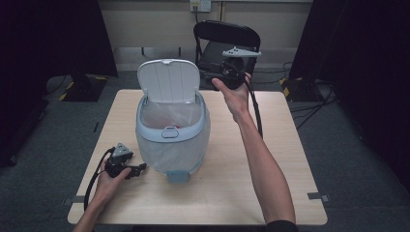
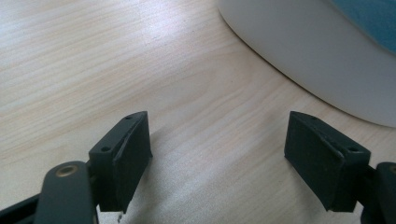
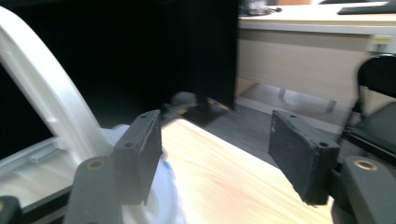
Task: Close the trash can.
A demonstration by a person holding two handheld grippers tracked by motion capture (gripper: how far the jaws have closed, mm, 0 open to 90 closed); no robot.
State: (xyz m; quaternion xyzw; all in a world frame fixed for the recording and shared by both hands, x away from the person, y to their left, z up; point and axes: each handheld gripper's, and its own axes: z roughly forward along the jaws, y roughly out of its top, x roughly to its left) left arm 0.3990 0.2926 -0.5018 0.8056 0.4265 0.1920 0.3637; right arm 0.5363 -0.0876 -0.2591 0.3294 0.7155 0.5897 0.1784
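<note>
Pale blue and white plastic makes up the pedal bin (image 1: 171, 140), which stands near the middle of our wooden bench (image 1: 232, 188) with its lid (image 1: 168, 80) tipped up and a clear liner inside. Our left hand-held gripper (image 1: 138, 169) rests low on the bench just beside the bin's base, jaws wide with nothing between them. We hold the right hand-held gripper (image 1: 217, 77) raised beside the upright lid, its jaws parted and clear of it.
</note>
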